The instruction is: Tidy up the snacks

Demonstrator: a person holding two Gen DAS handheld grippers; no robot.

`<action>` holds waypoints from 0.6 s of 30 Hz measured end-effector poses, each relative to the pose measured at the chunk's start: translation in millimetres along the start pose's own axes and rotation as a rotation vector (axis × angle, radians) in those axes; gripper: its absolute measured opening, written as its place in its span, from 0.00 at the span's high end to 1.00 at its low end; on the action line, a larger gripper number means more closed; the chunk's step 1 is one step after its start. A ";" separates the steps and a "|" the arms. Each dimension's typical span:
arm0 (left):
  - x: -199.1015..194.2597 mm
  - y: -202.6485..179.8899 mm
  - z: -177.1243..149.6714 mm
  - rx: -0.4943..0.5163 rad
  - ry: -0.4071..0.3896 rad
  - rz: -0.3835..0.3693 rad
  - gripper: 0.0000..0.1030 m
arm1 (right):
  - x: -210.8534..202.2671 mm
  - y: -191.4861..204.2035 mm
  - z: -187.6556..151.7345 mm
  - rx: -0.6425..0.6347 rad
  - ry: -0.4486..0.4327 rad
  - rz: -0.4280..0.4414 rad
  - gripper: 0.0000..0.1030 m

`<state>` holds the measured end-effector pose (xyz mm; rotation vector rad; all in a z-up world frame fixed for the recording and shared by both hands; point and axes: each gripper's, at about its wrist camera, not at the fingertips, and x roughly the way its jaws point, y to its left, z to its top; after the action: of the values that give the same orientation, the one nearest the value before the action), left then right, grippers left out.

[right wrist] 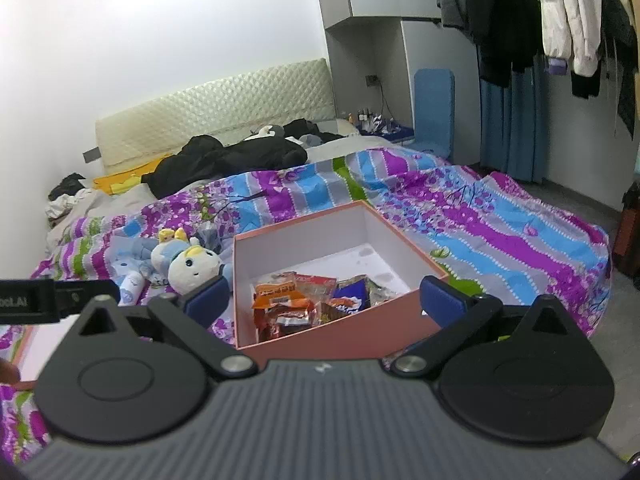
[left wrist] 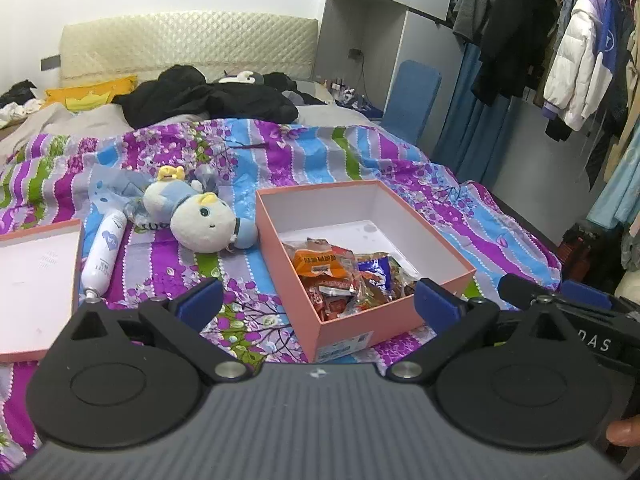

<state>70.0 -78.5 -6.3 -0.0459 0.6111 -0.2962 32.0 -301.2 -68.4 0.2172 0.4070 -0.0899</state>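
While snack packets (left wrist: 344, 276) sit piled in near end of pink box (left wrist: 280, 256), centre of frame, on striped quilt (left wrist: 360, 148), both my tools hang short of it. Left gripper (left wrist: 318, 304): jaws spread wide, nothing held. Right gripper (right wrist: 324, 300): same, wide and empty, box's near corner between tips. Plush doll (left wrist: 200, 216) left of box; white bottle (left wrist: 102, 256) beyond it; box lid (left wrist: 36, 280) at left edge.

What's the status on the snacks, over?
Left hand-held gripper open, empty. Right hand-held gripper open, empty. Snacks piled in open box on bed. Lid off at left; nothing blocking.
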 end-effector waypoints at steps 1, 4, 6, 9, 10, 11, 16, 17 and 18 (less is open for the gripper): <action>0.6 -0.4 -0.2 -0.002 0.000 0.006 0.00 | 0.8 -0.4 -0.5 0.002 0.001 -0.001 0.00; 2.7 -2.0 -1.2 -0.008 0.007 0.016 0.00 | 2.8 -1.1 -1.2 0.000 0.007 0.009 0.00; 4.0 -3.1 -2.0 -0.012 0.015 0.024 0.00 | 4.6 -1.5 -1.9 -0.004 0.014 0.015 0.00; 4.8 -3.8 -4.2 -0.025 0.021 0.030 0.00 | 7.3 -3.8 -3.0 -0.003 0.018 0.022 0.00; 5.0 -4.6 -4.9 -0.025 0.023 0.036 0.00 | 8.9 -4.7 -2.3 -0.001 0.020 0.024 0.00; 5.0 -5.8 -5.8 -0.023 0.026 0.042 0.00 | 9.2 -5.6 -2.3 0.001 0.022 0.027 0.00; 1.1 -10.1 -10.7 -0.014 0.024 0.058 0.00 | 8.5 -5.4 -3.1 -0.026 0.019 0.039 0.00; 0.6 -10.6 -11.3 -0.011 0.024 0.057 0.00 | 8.6 -4.5 -2.8 -0.033 0.020 0.042 0.00; -0.2 -10.4 -11.9 -0.009 0.022 0.056 0.00 | 8.7 -4.3 -2.9 -0.033 0.022 0.046 0.00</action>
<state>60.3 -87.9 -14.6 -0.0343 0.6345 -0.2394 38.2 -305.1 -75.4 0.1954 0.4248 -0.0355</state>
